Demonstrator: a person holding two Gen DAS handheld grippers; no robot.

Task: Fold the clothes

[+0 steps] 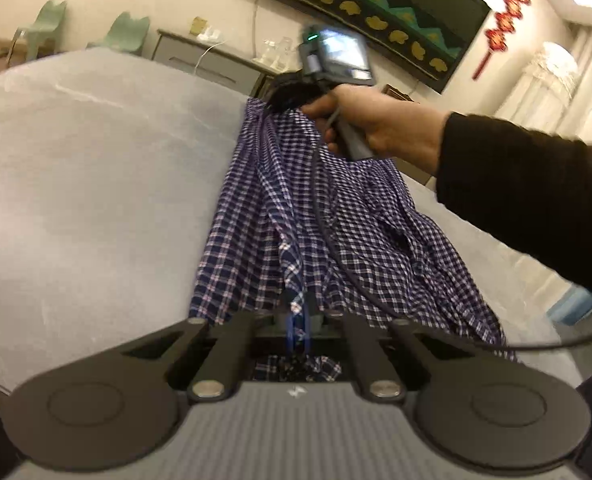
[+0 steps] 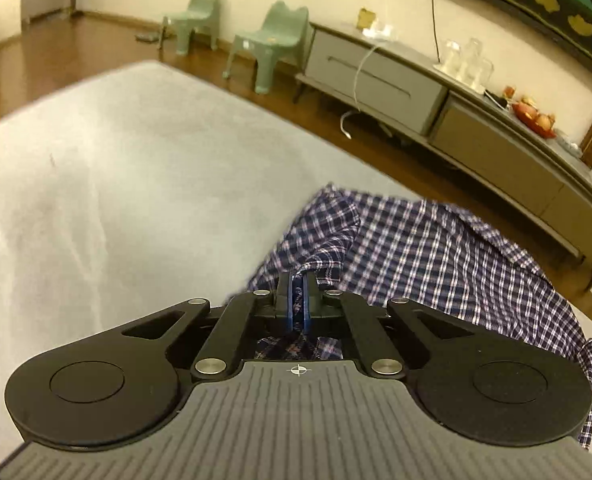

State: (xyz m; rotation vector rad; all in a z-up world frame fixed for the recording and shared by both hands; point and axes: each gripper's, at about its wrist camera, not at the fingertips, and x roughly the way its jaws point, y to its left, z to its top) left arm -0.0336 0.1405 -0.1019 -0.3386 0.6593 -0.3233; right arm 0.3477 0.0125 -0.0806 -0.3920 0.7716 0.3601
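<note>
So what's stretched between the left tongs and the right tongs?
In the left wrist view, only the checked shirt spans from the left tongs to the right tongs, with a black cable lying over it.

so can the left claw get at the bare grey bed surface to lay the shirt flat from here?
Probably yes. The left claw is shut on the checked shirt, and the grey bed surface beside it lies bare. The right claw grips the shirt's far end, so both must move together.
</note>
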